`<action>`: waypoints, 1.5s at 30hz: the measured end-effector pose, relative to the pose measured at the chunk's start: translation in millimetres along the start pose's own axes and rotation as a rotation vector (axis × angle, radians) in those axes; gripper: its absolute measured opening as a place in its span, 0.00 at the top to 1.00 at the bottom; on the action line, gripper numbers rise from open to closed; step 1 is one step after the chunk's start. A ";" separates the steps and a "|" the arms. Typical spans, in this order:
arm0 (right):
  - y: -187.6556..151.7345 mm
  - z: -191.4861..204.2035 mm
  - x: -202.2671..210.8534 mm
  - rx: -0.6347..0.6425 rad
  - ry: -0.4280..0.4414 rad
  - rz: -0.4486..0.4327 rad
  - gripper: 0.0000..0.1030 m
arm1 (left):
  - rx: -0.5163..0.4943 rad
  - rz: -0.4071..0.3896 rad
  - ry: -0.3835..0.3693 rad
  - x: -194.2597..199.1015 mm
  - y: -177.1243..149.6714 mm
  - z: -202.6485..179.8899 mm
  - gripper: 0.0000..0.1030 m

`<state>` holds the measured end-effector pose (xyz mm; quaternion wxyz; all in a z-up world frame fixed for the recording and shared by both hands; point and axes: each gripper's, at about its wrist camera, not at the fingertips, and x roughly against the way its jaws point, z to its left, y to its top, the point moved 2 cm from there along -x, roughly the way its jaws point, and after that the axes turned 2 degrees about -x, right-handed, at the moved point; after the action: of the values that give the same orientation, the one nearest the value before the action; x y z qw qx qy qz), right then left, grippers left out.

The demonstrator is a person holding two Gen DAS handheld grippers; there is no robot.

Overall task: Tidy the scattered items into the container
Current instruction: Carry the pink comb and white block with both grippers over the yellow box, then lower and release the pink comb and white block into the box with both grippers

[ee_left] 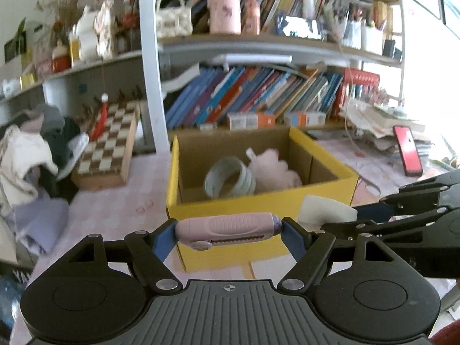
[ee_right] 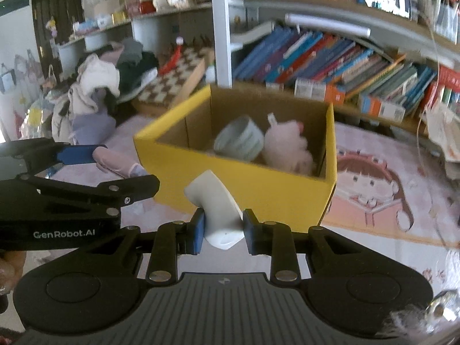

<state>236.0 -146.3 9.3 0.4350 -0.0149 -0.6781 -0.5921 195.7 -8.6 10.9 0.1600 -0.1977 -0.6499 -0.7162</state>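
In the left wrist view, the left hand-held gripper (ee_left: 228, 230) at lower centre is clamped on a pink tube-shaped item (ee_left: 227, 227), held crosswise by its two ends, just in front of the near wall of the yellow box (ee_left: 258, 201) at mid-frame. The item is pale pink with a ribbed middle panel and a toothed strip along its underside. Inside the box lie a pale blue-green ring (ee_left: 230, 179) and a fluffy pink thing (ee_left: 273, 171). To place it well, I would lift it clear of the near rim, carry it over the open space at the box's left side, then release low.

In the right wrist view, the right hand-held gripper (ee_right: 223, 234) at lower centre grips a white curved piece (ee_right: 215, 201), smooth and bent, rising toward the box's near wall (ee_right: 258, 189). The left one enters from the left edge. The two tools are close, so going one at a time seems safer.
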 end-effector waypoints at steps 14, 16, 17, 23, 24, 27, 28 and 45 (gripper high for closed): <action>57.1 -16.3 3.1 0.024 -0.022 -0.123 0.75 | -0.027 -0.085 -0.015 -19.7 47.4 6.8 0.24; 64.1 -21.5 -2.5 0.029 -0.020 -0.129 0.75 | -0.041 -0.083 -0.016 -28.3 52.7 6.1 0.24; 68.7 -23.8 -6.7 0.037 -0.022 -0.129 0.75 | -0.048 -0.081 -0.014 -32.8 54.2 5.5 0.24; 84.6 -44.5 -48.7 0.049 -0.006 -0.028 0.75 | -0.082 0.010 -0.021 -73.3 55.4 1.7 0.24; 85.8 -47.9 -56.8 0.052 -0.005 -0.007 0.75 | -0.087 0.030 -0.025 -80.5 53.9 0.6 0.24; 88.8 -56.9 -80.1 0.057 0.014 0.063 0.75 | -0.094 0.093 -0.038 -99.8 48.6 -1.5 0.24; 89.4 -59.6 -87.7 0.053 0.029 0.086 0.75 | -0.093 0.115 -0.039 -105.8 47.2 -1.6 0.24; 102.8 -83.0 -170.6 -0.047 0.186 0.362 0.72 | 0.017 0.347 -0.153 -159.3 43.5 0.7 0.23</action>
<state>444.5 -98.9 -19.7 0.5947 -0.0916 -0.6072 -0.5189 355.6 -16.9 -29.6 0.2330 -0.3592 -0.6223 -0.6553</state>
